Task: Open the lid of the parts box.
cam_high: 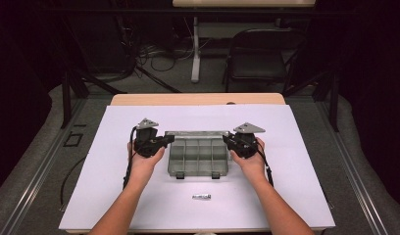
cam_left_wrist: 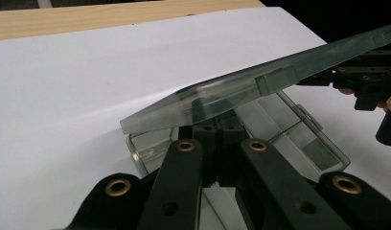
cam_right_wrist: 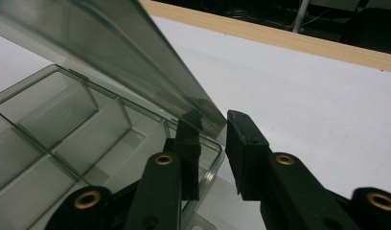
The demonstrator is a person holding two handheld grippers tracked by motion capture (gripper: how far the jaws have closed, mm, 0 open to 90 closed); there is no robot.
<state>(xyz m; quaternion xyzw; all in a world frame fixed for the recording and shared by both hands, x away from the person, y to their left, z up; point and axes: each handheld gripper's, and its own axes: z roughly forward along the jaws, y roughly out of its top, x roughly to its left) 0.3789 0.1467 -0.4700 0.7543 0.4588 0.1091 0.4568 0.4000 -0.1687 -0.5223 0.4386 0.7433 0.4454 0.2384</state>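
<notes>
One table (cam_high: 139, 205) under white sheet; centre, clear compartment box (cam_high: 198, 159), lid (cam_left_wrist: 260, 88) half raised. Left hand-held gripper (cam_left_wrist: 216, 125) clamped on lid's edge; right hand-held gripper (cam_right_wrist: 212, 125) parted astride opposite edge. Advice: lift both ends evenly, avoiding twist

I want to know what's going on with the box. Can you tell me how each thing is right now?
Compartment box: on the white sheet, compartments look empty.
Lid: partly lifted, tilted.
Left gripper: shut on the lid's edge.
Right gripper: jaws at the lid's corner, grip unclear.
Small label: lying flat, untouched.
</notes>
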